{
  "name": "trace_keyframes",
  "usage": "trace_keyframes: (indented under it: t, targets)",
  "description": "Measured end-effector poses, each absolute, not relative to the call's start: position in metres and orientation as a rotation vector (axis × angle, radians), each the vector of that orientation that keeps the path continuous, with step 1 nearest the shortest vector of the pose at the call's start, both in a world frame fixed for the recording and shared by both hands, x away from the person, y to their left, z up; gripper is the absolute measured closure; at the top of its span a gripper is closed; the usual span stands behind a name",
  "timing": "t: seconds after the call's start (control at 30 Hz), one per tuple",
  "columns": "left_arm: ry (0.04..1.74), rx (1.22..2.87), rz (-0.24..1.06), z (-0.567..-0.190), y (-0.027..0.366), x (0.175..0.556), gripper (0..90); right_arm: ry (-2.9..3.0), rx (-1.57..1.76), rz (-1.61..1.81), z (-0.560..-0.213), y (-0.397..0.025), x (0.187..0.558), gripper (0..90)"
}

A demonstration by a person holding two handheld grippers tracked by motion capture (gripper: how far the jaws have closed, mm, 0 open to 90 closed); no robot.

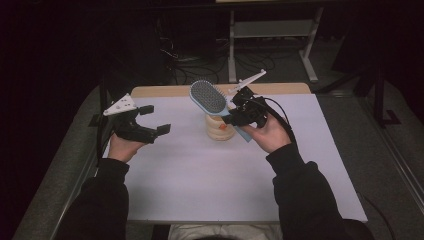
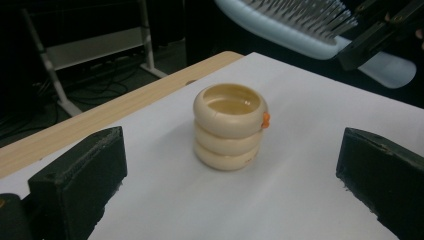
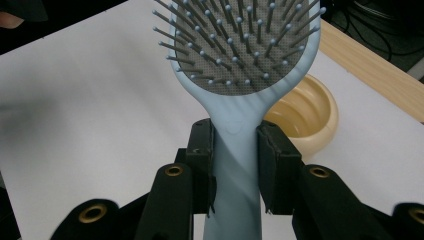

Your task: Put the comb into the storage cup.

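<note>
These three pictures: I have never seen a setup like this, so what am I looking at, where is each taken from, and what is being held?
A person sits at a table covered in white and holds a two-jaw tool in each hand. The high view looks down from above the person. The other two come from cameras riding on each tool, looking along its black jaws. The right tool is shut on the handle of a light blue hairbrush, held in the air above a cream ribbed cup, which stands on the table. The left tool is open and empty, and faces the cup.
</note>
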State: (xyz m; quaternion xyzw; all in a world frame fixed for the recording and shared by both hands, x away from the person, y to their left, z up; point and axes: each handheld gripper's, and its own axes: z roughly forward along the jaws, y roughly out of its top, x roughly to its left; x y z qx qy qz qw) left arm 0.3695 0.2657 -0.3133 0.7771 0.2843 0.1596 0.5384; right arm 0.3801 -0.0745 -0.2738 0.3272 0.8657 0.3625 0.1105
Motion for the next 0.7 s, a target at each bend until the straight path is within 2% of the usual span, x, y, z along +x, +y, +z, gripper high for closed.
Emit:
trace_keyframes:
  t: [0.43,0.7]
  targets:
    - [0.674,1.842,0.299,-0.309,0.245,0.381,0.0,2.536,0.939,1.077,-0.274,-0.07,0.38,68.8]
    - [0.671,1.78,0.218,-0.308,0.229,0.39,0.0,2.531,0.923,1.091,-0.273,-0.067,0.38,68.8]
